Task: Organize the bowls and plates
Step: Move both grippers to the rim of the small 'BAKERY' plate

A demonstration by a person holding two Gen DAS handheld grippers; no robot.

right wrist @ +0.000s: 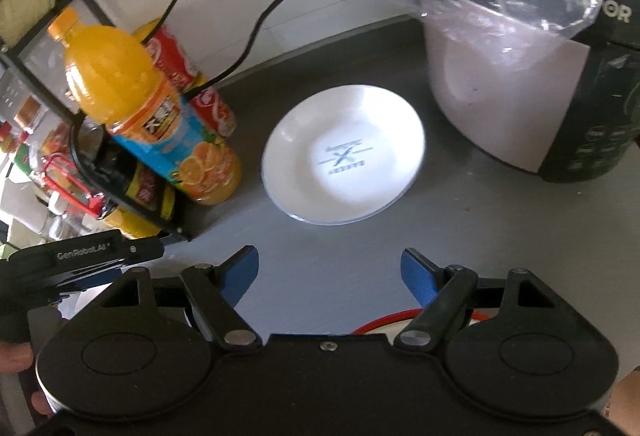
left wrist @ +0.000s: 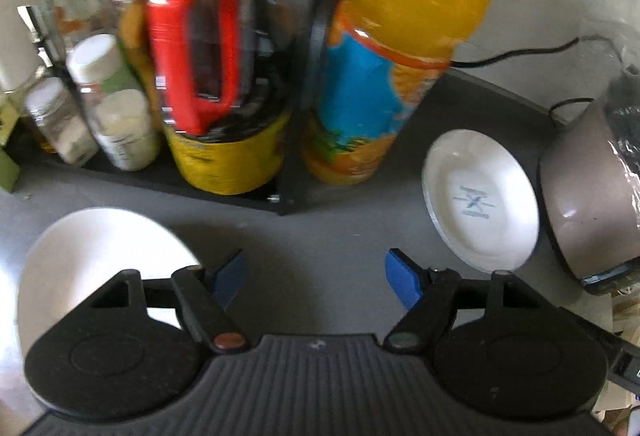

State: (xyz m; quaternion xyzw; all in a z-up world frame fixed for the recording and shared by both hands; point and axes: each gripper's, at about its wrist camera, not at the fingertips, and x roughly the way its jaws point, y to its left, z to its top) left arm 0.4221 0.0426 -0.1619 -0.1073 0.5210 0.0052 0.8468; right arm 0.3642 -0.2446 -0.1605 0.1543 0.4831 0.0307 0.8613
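Observation:
A stack of white plates with a blue logo [right wrist: 344,155] lies on the grey counter, ahead of my right gripper [right wrist: 330,276], which is open and empty. The same stack shows at the right in the left wrist view [left wrist: 480,199]. My left gripper [left wrist: 314,278] is open and empty over bare counter. A plain white plate [left wrist: 96,256] lies at its lower left, partly under the gripper body. A red-rimmed dish [right wrist: 394,320] peeks out under the right gripper.
A black rack [left wrist: 224,183] holds an orange juice bottle [left wrist: 384,75], a clear bottle with a red handle [left wrist: 208,67] and several spice jars. A rice cooker under plastic film [right wrist: 520,75] stands at the right. Black cables run along the wall.

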